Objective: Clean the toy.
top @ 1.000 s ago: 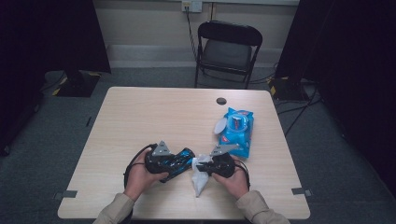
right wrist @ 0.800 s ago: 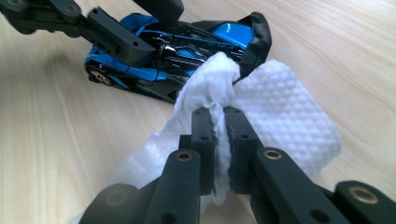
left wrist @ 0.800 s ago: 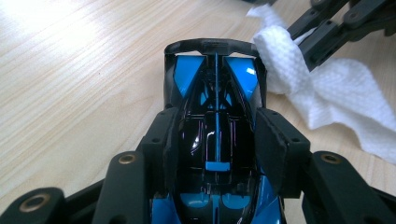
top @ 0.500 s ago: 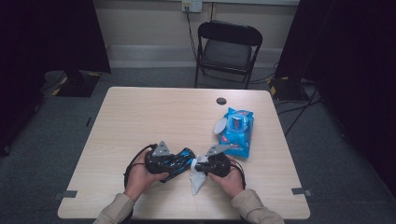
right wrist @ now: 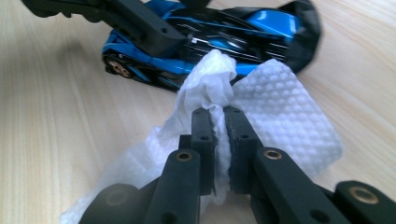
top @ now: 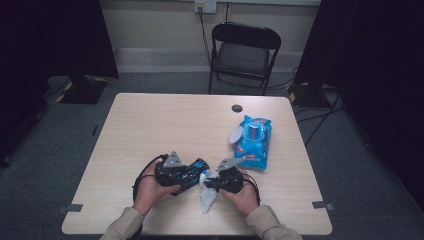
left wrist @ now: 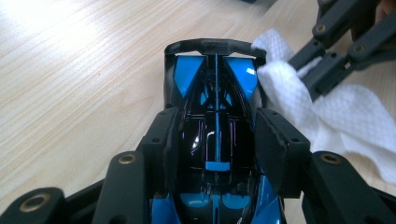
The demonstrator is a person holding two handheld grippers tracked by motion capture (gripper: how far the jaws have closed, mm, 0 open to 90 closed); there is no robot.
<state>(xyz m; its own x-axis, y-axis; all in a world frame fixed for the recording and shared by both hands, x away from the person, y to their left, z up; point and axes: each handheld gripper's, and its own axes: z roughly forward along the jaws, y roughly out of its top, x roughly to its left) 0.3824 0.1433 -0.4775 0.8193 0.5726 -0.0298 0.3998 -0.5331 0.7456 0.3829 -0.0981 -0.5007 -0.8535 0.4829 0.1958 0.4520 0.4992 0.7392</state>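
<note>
Left gripper view shows the left tool (left wrist: 215, 140) clamping a glossy blue-and-black toy car (left wrist: 215, 116), while the right tool (right wrist: 217, 122) pinches a white embossed paper wipe (right wrist: 275, 121) touching it.

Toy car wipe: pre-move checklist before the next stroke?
1. Left hand-held gripper clamped on the toy car: ok, pads press both sides.
2. Right hand-held gripper shut on the wipe: ok.
3. Wipe touching the car: ok, bunched against its side by the rear wing.
4. Car wheels resting on the table: cannot tell.
5. Wipe pack out of the way: ok, lies apart on the right.
6. Wipe's loose tail free of the left jaws: ok, trails toward the person.
</note>
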